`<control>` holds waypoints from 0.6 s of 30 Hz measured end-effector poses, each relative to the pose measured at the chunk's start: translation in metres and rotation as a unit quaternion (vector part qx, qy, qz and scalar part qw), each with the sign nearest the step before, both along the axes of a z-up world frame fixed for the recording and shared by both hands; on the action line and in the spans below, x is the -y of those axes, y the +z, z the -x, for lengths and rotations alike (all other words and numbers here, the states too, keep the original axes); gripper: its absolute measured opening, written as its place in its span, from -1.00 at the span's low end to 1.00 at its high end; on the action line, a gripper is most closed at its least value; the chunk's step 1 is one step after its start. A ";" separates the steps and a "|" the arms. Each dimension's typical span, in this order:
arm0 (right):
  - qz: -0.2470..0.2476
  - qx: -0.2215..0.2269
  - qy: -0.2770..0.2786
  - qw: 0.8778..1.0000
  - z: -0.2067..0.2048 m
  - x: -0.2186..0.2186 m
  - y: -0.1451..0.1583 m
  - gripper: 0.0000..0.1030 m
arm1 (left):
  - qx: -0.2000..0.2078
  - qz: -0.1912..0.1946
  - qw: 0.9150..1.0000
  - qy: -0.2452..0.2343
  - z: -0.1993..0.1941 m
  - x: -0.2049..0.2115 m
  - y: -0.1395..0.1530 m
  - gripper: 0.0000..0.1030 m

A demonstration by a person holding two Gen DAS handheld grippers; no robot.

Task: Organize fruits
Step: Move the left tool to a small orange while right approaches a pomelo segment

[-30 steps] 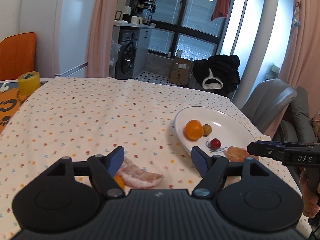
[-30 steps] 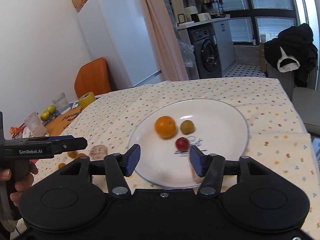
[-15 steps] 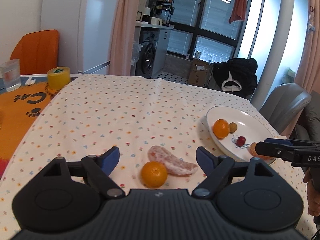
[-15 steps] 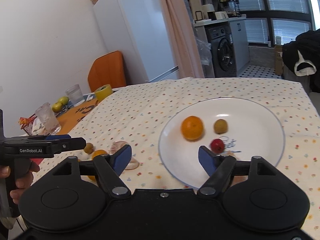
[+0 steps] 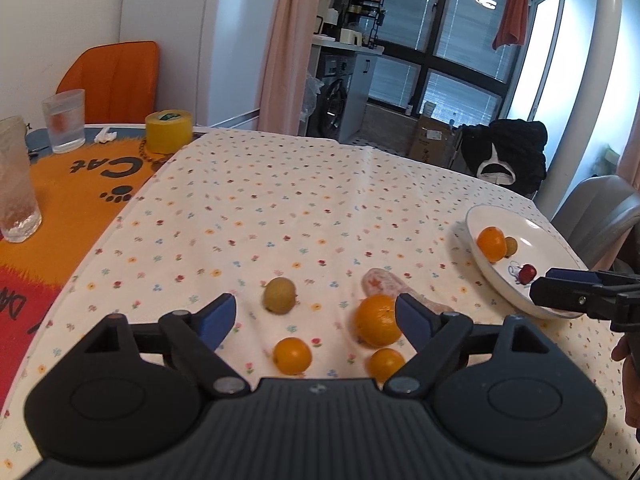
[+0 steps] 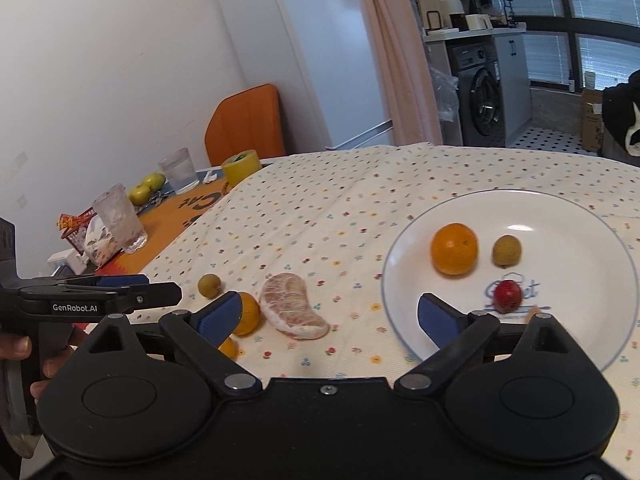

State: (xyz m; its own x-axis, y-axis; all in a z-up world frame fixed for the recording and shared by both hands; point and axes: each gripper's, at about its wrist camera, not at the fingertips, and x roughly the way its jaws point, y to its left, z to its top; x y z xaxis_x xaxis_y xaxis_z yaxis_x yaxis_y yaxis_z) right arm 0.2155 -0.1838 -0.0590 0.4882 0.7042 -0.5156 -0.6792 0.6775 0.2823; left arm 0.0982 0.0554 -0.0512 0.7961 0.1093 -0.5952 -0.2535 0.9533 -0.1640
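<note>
Left gripper (image 5: 316, 314) hangs wide open and empty over the loose fruit: a longan (image 5: 279, 295), three oranges (image 5: 378, 320) and a peeled segment (image 5: 384, 283) on the cloth (image 5: 280, 208). Right gripper (image 6: 328, 316) is spread wide too, holding nothing, at the near-left rim of the plate (image 6: 580, 216), which carries an orange, a longan and a red fruit (image 6: 507, 295).
</note>
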 end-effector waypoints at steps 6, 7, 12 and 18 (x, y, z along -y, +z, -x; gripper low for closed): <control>-0.001 -0.008 0.021 1.000 0.002 -0.013 -0.003 0.84 | 0.005 0.001 1.000 0.014 0.006 -0.009 -0.006 0.65; 0.000 -0.009 0.025 1.000 0.003 -0.015 -0.004 0.84 | 0.006 0.001 1.000 0.015 0.007 -0.010 -0.007 0.65; 0.003 -0.015 0.046 0.999 0.004 -0.028 -0.009 0.84 | 0.004 0.004 1.000 0.007 0.007 -0.012 -0.014 0.59; 0.018 -0.012 0.054 0.998 0.003 -0.043 -0.014 0.75 | -0.004 0.014 1.000 -0.004 0.002 -0.012 -0.021 0.26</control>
State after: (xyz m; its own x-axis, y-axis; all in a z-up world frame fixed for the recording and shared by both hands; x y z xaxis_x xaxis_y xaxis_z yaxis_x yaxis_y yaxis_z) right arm 0.2122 -0.1405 -0.0729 0.3975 0.7323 -0.5528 -0.7421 0.6110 0.2757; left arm 0.0961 0.0673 -0.0727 0.7914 0.0861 -0.6052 -0.2478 0.9502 -0.1889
